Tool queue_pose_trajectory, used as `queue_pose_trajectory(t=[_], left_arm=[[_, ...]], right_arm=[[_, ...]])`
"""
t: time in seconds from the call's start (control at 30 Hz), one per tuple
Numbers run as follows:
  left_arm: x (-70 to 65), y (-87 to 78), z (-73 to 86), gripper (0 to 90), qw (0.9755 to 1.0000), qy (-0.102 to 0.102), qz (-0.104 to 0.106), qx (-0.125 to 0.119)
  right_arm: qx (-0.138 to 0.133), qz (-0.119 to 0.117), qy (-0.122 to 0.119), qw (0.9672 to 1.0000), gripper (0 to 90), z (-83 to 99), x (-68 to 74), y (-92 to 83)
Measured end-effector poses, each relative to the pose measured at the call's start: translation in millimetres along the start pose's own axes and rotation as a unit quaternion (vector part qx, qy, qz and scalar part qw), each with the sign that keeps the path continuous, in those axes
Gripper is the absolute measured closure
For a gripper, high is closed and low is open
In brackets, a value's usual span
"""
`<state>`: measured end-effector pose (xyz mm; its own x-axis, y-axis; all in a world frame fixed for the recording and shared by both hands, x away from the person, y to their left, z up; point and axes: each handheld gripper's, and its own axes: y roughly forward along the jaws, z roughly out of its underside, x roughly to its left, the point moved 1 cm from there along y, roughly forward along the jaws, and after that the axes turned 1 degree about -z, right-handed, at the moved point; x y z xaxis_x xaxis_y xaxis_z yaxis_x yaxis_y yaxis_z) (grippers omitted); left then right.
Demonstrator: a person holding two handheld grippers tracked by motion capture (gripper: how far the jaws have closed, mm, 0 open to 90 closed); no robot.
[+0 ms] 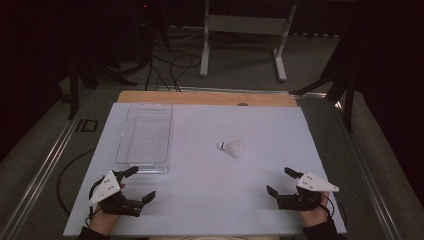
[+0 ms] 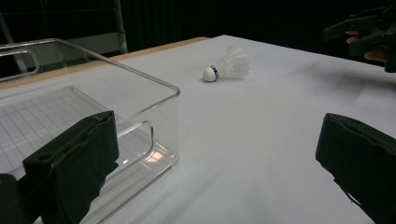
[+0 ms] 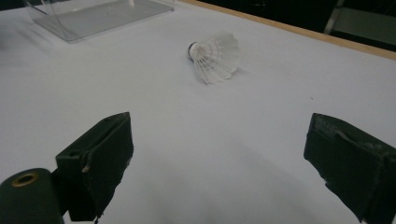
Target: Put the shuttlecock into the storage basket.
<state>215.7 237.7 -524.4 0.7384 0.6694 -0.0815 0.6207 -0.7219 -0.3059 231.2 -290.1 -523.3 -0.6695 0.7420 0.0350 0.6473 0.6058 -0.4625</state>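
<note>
- The shuttlecock [image 1: 231, 147] lies on its side on the desk [image 1: 200, 200], right of the clear bin [image 1: 145, 137], cork toward the bin.
- The right hand-held gripper [image 1: 284, 181] looks nearer; both it and the left hand-held gripper [image 1: 142, 185] gape wide, empty.

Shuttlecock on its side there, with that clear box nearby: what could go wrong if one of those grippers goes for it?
The shuttlecock lies on its side on the smooth white table, so a nudge from a jaw could roll it away.

Its feather skirt looks thin; the right gripper, now open, might crush it by closing there rather than near the cork.

The clear box is hard to see, so its rim could get bumped. The left gripper is already close to its near end.
</note>
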Motion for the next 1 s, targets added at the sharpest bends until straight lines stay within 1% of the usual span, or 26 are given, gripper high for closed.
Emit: queue_pose_trajectory(t=[0.03, 0.1, 0.17, 0.3, 0.33, 0.5, 0.57, 0.63, 0.67, 0.8, 0.9, 1.0], left_arm=[[0.2, 0.4, 0.2, 0.1, 1.0000, 0.001, 0.000, 0.004], [0.4, 0.7, 0.5, 0.1, 1.0000, 0.003, 0.001, 0.003], [0.7, 0.8, 1.4, 0.1, 0.9999, 0.012, -0.002, 0.001], [1.1, 1.7, 2.8, 0.1, 0.9999, 0.005, 0.001, 0.009], [0.9, 1.5, 2.3, 0.1, 0.9999, 0.007, -0.001, 0.011], [0.0, -0.1, -2.7, 0.1, 0.9999, 0.004, 0.002, 0.012], [-0.3, -0.5, -6.4, 0.1, 0.9999, 0.004, 0.004, 0.016], [0.1, 0.5, -8.3, 0.1, 0.9996, 0.000, 0.003, 0.026], [0.3, 2.0, -9.0, 0.1, 0.9993, -0.005, 0.003, 0.037], [-0.2, 5.3, -12.1, 0.1, 0.9983, -0.001, 0.006, 0.059], [-0.7, 4.9, -19.6, 0.1, 0.9980, -0.003, 0.016, 0.061], [-1.3, 4.2, -31.1, 0.1, 0.9970, 0.010, 0.026, 0.072]], right_arm=[[0.002, -0.001, 0.001, 1.0000, 8.3, 0.2, -0.2, 0.5], [0.001, -0.002, 0.003, 1.0000, 8.3, 0.4, -0.2, 0.8], [0.000, 0.001, 0.004, 1.0000, 8.3, 0.3, -0.2, 1.2], [-0.005, 0.004, 0.004, 1.0000, 8.3, -0.4, -0.3, 0.1], [-0.006, 0.004, 0.003, 1.0000, 8.3, -0.5, -0.6, -0.1], [-0.009, 0.005, -0.002, 0.9999, 8.3, -1.2, 0.0, -0.8], [-0.009, 0.005, -0.005, 0.9999, 8.3, -1.7, 0.8, -0.5], [-0.010, 0.003, -0.005, 0.9999, 8.3, -1.9, 1.0, -0.3], [-0.010, 0.002, -0.005, 0.9999, 8.3, -1.9, 1.2, -0.3], [-0.010, -0.001, -0.006, 0.9999, 8.3, -2.4, 2.0, 0.6], [-0.009, -0.001, -0.006, 0.9999, 8.3, -2.2, 2.5, 1.8], [-0.009, -0.004, -0.004, 1.0000, 8.3, -2.1, 2.2, 2.5]])
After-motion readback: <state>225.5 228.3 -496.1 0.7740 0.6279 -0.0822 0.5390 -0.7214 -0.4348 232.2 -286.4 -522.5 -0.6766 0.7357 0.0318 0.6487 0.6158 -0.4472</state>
